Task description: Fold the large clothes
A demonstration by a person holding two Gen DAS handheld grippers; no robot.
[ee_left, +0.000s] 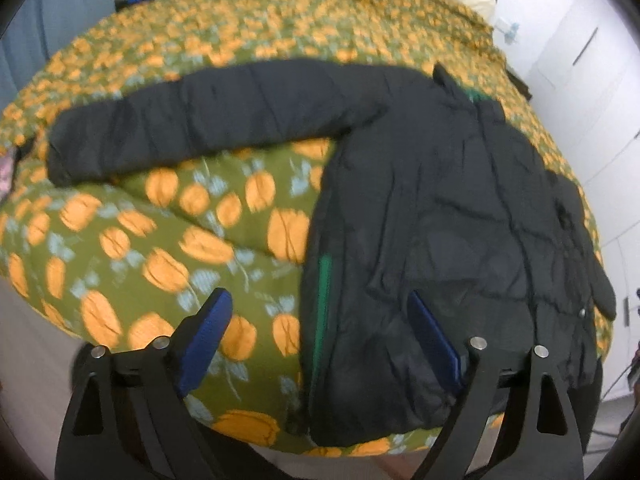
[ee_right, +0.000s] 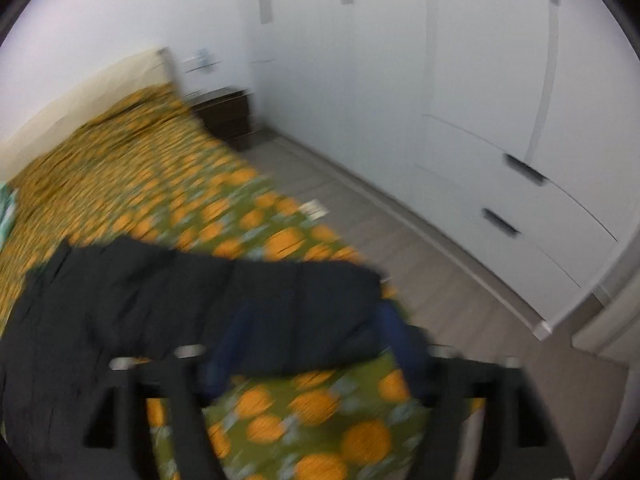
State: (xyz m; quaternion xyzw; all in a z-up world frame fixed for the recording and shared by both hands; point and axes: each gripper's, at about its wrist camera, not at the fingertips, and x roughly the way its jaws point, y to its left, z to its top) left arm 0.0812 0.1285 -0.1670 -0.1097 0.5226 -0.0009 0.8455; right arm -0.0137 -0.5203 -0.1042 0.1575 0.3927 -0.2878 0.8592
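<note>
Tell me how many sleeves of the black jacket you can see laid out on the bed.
2. One sleeve stretches out left across the floral bedspread; the other sleeve extends right toward the bed's edge. The black jacket lies flat.

Ahead of the left gripper [ee_left: 318, 334], the black jacket [ee_left: 440, 208] is matt, creased quilted cloth. The bedspread [ee_left: 160, 240] beneath is soft printed fabric. Its pads [ee_left: 208, 332] look ribbed blue, on matt black plastic arms with shiny metal pins.
</note>
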